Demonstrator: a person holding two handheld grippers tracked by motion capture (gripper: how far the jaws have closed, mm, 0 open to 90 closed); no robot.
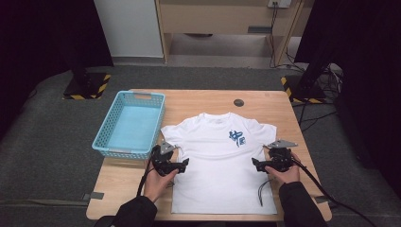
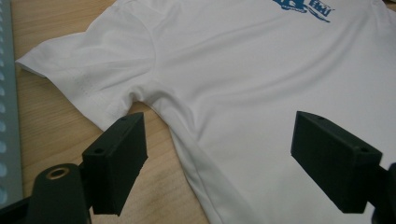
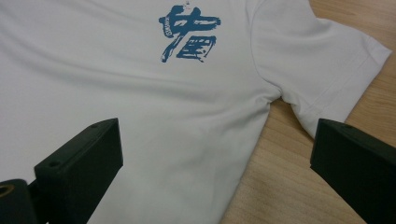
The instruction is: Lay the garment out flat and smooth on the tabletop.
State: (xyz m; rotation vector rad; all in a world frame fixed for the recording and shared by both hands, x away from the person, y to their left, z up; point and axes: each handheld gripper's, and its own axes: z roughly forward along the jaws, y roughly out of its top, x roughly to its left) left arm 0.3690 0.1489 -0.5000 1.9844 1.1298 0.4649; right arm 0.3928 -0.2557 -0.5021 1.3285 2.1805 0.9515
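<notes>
White short-sleeved cotton T-shirt with a blue brush-style print [image 1: 222, 161]: spread flat, front side up, on the light wooden counter [image 1: 198, 97], collar toward the far edge, hem at the near edge.
Sleeves: both lie out sideways, unfolded; the sleeve on the left [image 2: 88, 70] ends just beside the basket, the other [image 3: 322, 70] rests on bare wood.
Folds so far: none to be seen; the body looks smooth, with only soft wrinkles near the armpits.
Left tool [image 1: 181, 164]: released, jaws wide apart, nothing between them; it hovers over the shirt's left side seam below the sleeve.
Right tool [image 1: 257, 165]: released as well, jaws spread and bare, poised over the opposite side seam.
Contact: from above the tools seem to hang just clear of the cloth, though the angle makes that hard to confirm.
Light-blue perforated plastic basket [image 1: 113, 139]: stands left of the shirt on the counter, nothing inside.
Progress: my reading is that the work stands at its start; gripping the fabric, every fold, and probably a final move into the basket all remain.
</notes>
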